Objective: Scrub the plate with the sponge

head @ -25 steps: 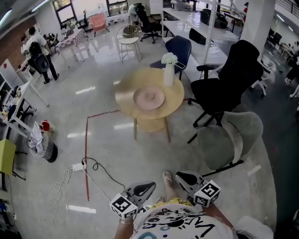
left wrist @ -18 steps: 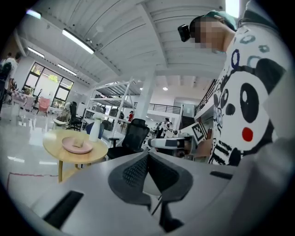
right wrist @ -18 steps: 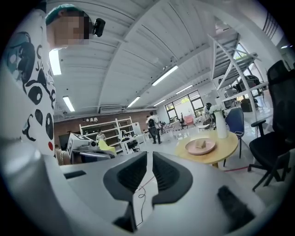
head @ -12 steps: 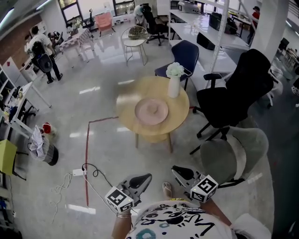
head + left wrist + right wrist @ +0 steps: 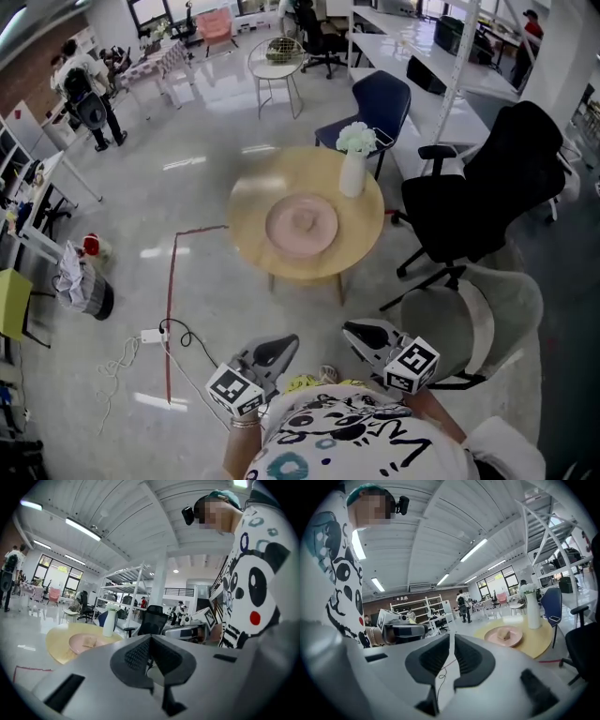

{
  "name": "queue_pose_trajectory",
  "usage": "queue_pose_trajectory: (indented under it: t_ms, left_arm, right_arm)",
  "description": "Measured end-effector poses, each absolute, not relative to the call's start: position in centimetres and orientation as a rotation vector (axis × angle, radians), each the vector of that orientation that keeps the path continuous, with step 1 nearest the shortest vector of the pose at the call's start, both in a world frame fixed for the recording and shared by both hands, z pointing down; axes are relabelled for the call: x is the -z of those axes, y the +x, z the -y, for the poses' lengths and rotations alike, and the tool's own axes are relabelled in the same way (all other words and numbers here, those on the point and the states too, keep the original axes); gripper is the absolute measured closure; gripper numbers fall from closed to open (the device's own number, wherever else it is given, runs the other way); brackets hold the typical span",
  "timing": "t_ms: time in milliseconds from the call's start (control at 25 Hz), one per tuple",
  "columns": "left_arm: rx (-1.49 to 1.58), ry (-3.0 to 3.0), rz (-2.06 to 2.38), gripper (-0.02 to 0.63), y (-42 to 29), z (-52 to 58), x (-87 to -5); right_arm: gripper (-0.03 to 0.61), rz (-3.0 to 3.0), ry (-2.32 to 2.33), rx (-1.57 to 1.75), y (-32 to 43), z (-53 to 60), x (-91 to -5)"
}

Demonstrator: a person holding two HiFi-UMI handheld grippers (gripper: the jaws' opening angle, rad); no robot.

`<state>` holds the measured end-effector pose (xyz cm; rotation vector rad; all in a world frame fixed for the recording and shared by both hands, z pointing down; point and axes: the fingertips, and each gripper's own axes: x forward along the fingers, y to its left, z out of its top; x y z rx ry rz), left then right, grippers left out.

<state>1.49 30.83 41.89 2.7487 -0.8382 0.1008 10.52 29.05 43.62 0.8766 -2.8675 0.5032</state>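
At 12 o'clock, a round pink plate (image 5: 281, 236) is topped by a tan sponge (image 5: 302, 221); left gripper (image 5: 292, 341) and right gripper (image 5: 347, 329) are clenched empty.

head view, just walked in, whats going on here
A person stands a little way back from a round wooden table, holding the left gripper and the right gripper close to the body. Both grippers are shut and empty. On the table a pink plate has the sponge lying on it, with a white vase of flowers beside it. No scrubbing has begun yet.
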Motion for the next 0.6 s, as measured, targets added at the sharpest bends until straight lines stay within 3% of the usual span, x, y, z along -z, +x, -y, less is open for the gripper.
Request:
queue_pose_trajectory:
  t_ms: [600]
  left_arm:
    - [-0.149,2.686,0.856,0.598,-0.2,-21.0,-44.1]
  right_arm:
    - [0.549,2.831,0.848,-0.593,8.6,-18.9,-45.7]
